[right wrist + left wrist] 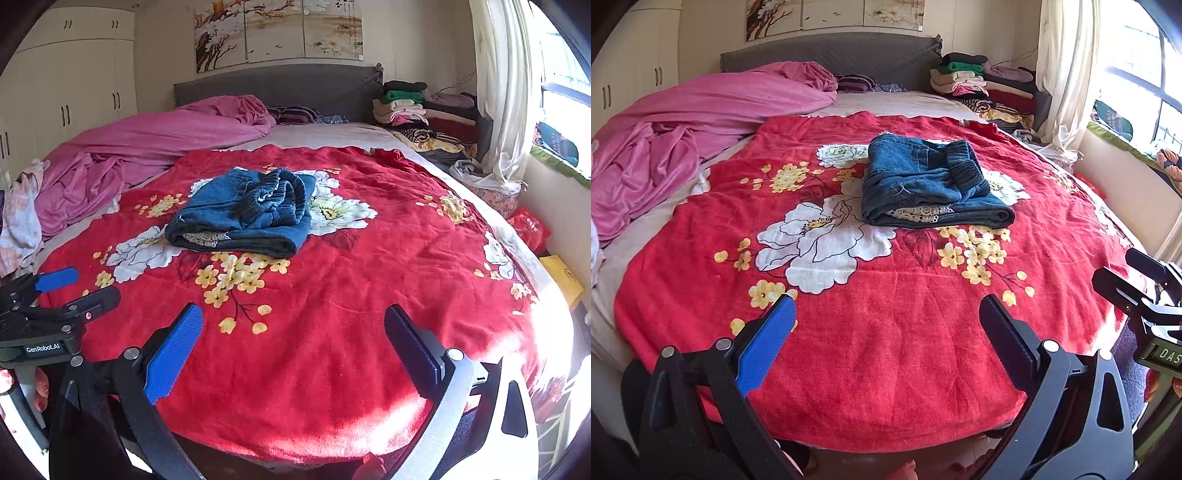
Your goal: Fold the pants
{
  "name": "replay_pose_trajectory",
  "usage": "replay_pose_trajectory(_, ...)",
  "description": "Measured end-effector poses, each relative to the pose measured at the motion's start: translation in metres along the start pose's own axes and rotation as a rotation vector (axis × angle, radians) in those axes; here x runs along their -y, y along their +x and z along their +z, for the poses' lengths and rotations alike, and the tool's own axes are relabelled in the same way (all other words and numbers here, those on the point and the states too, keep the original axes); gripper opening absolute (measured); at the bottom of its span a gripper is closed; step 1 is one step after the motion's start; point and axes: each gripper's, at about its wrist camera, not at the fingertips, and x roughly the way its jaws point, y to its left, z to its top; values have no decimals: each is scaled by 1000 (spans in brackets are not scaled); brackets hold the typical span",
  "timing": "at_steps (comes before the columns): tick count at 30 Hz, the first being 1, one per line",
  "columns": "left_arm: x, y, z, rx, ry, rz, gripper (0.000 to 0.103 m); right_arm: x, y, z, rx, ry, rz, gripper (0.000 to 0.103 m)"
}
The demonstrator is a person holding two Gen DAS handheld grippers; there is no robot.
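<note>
One folded pants (pixel 932 184); two grippers, spread, empty.

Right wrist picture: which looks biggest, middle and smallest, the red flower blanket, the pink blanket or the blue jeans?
1. Red flower blanket, by far the biggest; it is also nearest the camera.
2. Pink blanket, bunched up farther back, so its real size is unsure.
3. Blue jeans, folded small on the red blanket.

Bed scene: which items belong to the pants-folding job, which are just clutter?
Job:
- folded jeans
- left hand-held gripper, open
- right hand-held gripper, open
- red floral blanket, work surface

Lying about:
- pink duvet
- stacked clothes
- curtain
</note>
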Motion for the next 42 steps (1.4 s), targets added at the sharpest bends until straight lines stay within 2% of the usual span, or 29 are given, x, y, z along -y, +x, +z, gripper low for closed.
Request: replay_pose_trajectory(42, 0, -10, 2, -3, -5, 29, 93, -3, -11, 4, -8, 2, -15, 98)
